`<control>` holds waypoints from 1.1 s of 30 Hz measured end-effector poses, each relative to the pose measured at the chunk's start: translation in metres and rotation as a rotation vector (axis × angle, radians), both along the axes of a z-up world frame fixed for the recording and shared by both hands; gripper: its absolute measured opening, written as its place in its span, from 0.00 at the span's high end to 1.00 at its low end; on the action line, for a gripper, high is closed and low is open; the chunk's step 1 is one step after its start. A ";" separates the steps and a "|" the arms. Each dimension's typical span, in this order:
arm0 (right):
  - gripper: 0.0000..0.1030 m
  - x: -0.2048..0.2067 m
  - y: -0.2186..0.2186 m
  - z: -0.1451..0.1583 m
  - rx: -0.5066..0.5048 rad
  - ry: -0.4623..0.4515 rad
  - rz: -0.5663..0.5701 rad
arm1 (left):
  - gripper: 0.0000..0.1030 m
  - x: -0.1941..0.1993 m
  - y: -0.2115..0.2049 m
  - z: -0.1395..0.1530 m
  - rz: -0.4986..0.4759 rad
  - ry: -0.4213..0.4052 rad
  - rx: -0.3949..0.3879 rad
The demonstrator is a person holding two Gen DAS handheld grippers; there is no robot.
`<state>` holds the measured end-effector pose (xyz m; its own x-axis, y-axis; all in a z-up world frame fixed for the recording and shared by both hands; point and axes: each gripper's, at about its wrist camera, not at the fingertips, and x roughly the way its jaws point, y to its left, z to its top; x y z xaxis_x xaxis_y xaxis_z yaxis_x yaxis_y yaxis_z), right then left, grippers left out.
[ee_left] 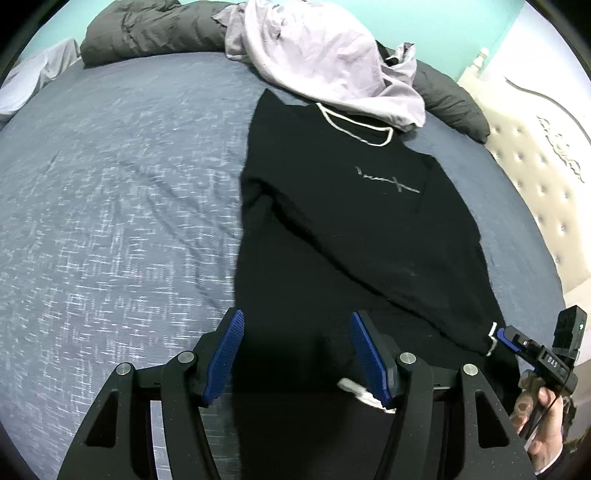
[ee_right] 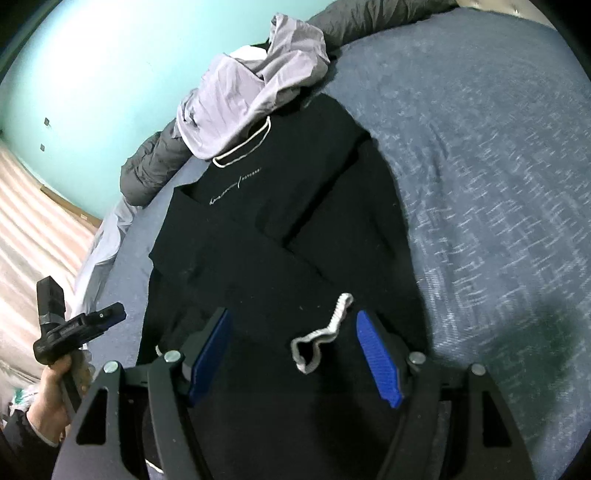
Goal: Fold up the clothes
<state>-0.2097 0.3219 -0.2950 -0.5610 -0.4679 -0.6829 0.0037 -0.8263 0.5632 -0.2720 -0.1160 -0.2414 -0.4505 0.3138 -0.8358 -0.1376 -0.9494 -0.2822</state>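
Left gripper spread wide, blue pads apart, nothing between them; it hovers over the hem end of the black sweatshirt. A white cuff lies just by its right-side pad, not pinched.

Right gripper also spread wide over the same hem end, holding nothing. A white ribbed cuff sits loose on the sweatshirt between its pads, touching neither as far as I can see.

From the left wrist view, the right gripper's tips are at the sweatshirt's near right corner beside the other white-edged cuff; a hand grips its handle. From the right wrist view, the other hand holds the left tool off the sweatshirt's left edge.

Sweatshirt lies flat, front up, on the blue-grey bedspread, both sleeves folded across the body. White-trimmed neckline at the far end, small pale print below it.

A lilac garment is heaped over the collar, touching it. Dark grey duvet is bunched beyond that. Tufted headboard right of the sweatshirt, teal wall behind.
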 end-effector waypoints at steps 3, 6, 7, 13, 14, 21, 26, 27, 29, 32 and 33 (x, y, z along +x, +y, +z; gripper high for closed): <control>0.31 -0.003 -0.008 -0.003 0.066 -0.005 0.017 | 0.38 -0.005 -0.009 -0.003 0.017 -0.010 -0.015; 0.42 -0.004 -0.014 -0.006 0.095 -0.014 0.037 | 0.38 -0.012 -0.018 -0.005 0.040 -0.015 -0.025; 0.54 -0.005 -0.015 -0.007 0.109 -0.017 0.040 | 0.38 -0.014 -0.020 -0.006 0.046 -0.018 -0.030; 0.95 -0.004 -0.020 -0.005 0.147 -0.003 0.077 | 0.38 -0.039 -0.025 -0.013 0.060 -0.023 -0.072; 0.96 -0.002 -0.021 -0.002 0.151 0.009 0.082 | 0.38 -0.044 -0.025 -0.014 0.062 -0.022 -0.079; 1.00 0.000 -0.011 0.010 0.115 0.059 0.049 | 0.38 -0.081 -0.020 -0.027 0.039 -0.002 -0.196; 1.00 -0.002 -0.005 0.008 0.081 0.054 0.035 | 0.38 -0.097 -0.027 -0.034 0.037 0.004 -0.189; 1.00 -0.003 -0.004 0.007 0.074 0.053 0.032 | 0.39 -0.099 -0.026 -0.034 0.032 0.008 -0.188; 1.00 -0.004 -0.001 0.006 0.061 0.052 0.027 | 0.42 -0.104 -0.025 -0.034 0.023 0.014 -0.188; 0.98 -0.005 0.000 0.004 0.042 0.045 0.028 | 0.47 -0.110 -0.023 -0.035 0.019 0.019 -0.187; 0.98 -0.005 0.001 0.003 0.036 0.042 0.031 | 0.48 -0.113 -0.022 -0.036 0.019 0.021 -0.185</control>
